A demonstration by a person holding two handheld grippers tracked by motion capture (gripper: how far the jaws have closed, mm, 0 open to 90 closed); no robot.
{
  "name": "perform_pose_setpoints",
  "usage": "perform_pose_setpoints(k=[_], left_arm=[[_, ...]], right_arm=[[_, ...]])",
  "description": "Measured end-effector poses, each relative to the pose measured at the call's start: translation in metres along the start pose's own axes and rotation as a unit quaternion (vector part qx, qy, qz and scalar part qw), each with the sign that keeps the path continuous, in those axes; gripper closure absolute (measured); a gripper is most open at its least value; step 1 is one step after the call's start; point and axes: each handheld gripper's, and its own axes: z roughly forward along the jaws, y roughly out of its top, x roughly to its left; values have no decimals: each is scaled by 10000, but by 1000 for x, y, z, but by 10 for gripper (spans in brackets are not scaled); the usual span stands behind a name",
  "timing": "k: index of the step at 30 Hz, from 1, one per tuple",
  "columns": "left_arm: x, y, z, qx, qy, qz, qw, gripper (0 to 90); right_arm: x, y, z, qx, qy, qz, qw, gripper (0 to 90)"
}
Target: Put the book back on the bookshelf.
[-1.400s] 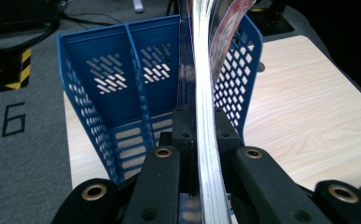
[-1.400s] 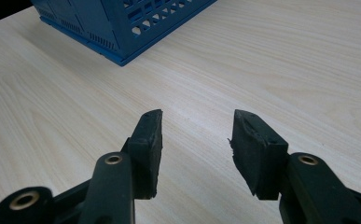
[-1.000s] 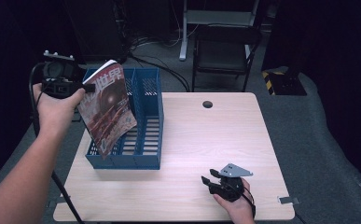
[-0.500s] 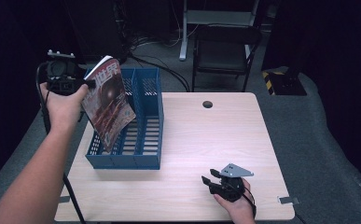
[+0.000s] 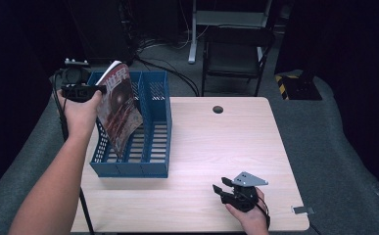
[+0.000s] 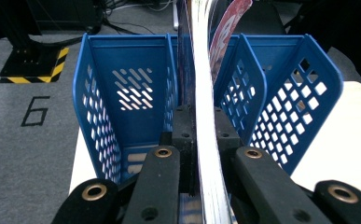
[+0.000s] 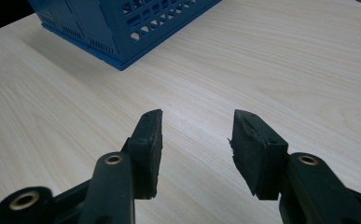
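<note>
The left gripper (image 5: 98, 88) pinches a thin glossy magazine with a reddish-brown cover (image 5: 120, 111) by its upper edge, the jaws pressed tight on the pages. The magazine hangs tilted, its lower corner dipping into the left-hand slot of the blue perforated plastic file rack (image 5: 153, 164) (three upright compartments, standing at the left of the table). The right gripper (image 5: 225, 187) rests in the hand low over the pale wooden table (image 5: 226, 142) near its front edge, well apart from the rack, its jaws spread with nothing between them.
</note>
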Motion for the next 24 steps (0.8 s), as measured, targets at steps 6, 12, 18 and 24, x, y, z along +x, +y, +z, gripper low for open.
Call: perform_pose_setpoints(k=[6,12,18,24], left_arm=[[-1,-6,9,-13,-11,2,10000,837],[-2,-15,21,56,-15,-25,10000,837],[-3,-23,33,267,-32,9,9996,837],[-4,-29,40,320,-32,-27,9995,837]], right_arm=[[0,0,-1,-17,-4,-14,10000,532],[1,0,0,-21,-7,3,10000,532],[0,0,-1,-34,11,-15,10000,532],[0,0,-1,-67,0,6,10000,532]])
